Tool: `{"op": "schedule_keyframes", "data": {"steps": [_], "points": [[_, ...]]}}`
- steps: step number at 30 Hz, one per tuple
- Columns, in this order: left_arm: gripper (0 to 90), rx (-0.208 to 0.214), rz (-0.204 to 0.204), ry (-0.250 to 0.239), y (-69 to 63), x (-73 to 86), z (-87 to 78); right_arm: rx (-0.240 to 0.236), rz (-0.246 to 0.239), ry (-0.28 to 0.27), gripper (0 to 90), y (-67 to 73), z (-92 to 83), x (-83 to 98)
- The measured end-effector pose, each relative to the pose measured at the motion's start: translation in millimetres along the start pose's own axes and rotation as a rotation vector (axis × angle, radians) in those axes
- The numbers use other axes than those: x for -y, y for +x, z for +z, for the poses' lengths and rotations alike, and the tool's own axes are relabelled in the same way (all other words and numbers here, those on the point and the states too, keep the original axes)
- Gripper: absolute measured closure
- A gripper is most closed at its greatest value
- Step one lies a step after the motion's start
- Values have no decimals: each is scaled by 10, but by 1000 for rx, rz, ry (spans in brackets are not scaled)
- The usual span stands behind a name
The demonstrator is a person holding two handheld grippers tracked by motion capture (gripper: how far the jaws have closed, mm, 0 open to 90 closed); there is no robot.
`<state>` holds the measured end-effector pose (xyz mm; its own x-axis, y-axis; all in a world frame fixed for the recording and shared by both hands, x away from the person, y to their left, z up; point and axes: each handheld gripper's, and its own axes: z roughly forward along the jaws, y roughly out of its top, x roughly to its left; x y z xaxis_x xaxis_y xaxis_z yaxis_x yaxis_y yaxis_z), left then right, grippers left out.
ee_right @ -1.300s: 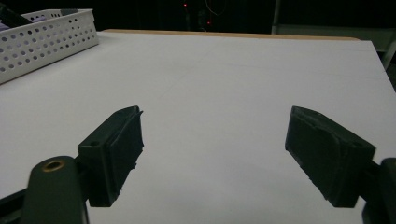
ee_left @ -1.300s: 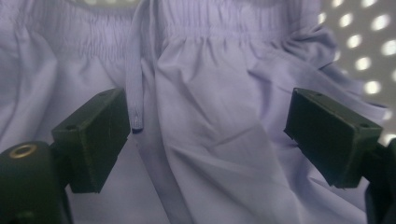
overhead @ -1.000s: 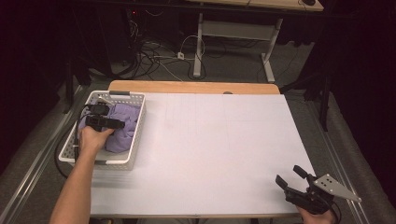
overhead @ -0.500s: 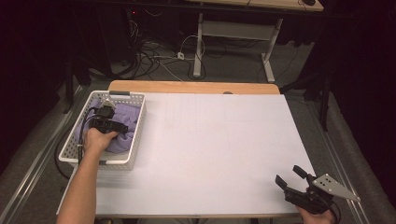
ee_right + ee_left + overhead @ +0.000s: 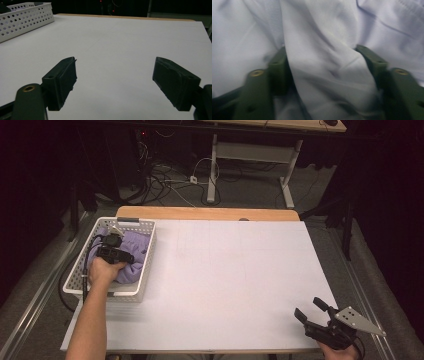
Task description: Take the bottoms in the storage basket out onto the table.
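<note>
Two claws: the left claw (image 5: 116, 251) is down inside the white basket (image 5: 142, 279); the right claw (image 5: 311, 309) hovers over the counter (image 5: 235, 270), well apart from the basket, at the near corner farthest from it.

Thing in hand: a lilac cloth (image 5: 135, 251), bunched up and lying wholly within the basket walls.

Cloth from the left claw: right at the tips. In the left gripper view a thick ridge of the cloth (image 5: 322, 72) rises between the two jaws and runs on past them.

Ridge axis: along the jaws' own length, so the fold sits square to the pinch.

Left claw state: jaws have just been closing, with the fold between them. Both inner faces look to be against the fabric, though blur hides how firmly they press; I judge it a grip just taking hold.

Right claw state: jaws wide apart in the right gripper view, nothing between them (image 5: 113, 82) but bare counter.

Nearer hand: the left by far; the basket (image 5: 25, 20) shows far off from the right claw.

Coming move, as I judge it: a lift straight up out of the basket, high enough that the trailing cloth clears the rim.
</note>
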<state>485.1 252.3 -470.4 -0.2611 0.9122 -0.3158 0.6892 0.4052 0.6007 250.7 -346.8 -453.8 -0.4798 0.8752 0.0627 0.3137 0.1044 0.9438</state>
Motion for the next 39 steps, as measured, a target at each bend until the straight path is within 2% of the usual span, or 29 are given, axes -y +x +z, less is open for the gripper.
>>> {"op": "schedule_keyframes", "data": {"steps": [8, 12, 19, 23, 24, 34, 39], "points": [[634, 9, 8, 24, -66, 16, -34, 0, -4, 1, 201, 4, 13, -5], [712, 21, 13, 38, -87, 24, -49, 1, -2, 3, 201, 3, 13, -4], [752, 34, 18, 49, -85, 26, -89, -6, -8, 3, 201, 10, 11, -6], [763, 45, -5, 51, -69, -15, -138, -8, -10, 3, 201, 6, 12, -5], [763, 56, -23, 43, -54, -43, -173, -10, -5, 4, 201, 2, 12, -5], [763, 131, -71, -16, -26, -177, -466, -17, -11, 2, 201, 10, 14, -8], [763, 142, -64, -41, -23, -223, -563, -18, -10, 2, 201, 12, 16, -9]]}}
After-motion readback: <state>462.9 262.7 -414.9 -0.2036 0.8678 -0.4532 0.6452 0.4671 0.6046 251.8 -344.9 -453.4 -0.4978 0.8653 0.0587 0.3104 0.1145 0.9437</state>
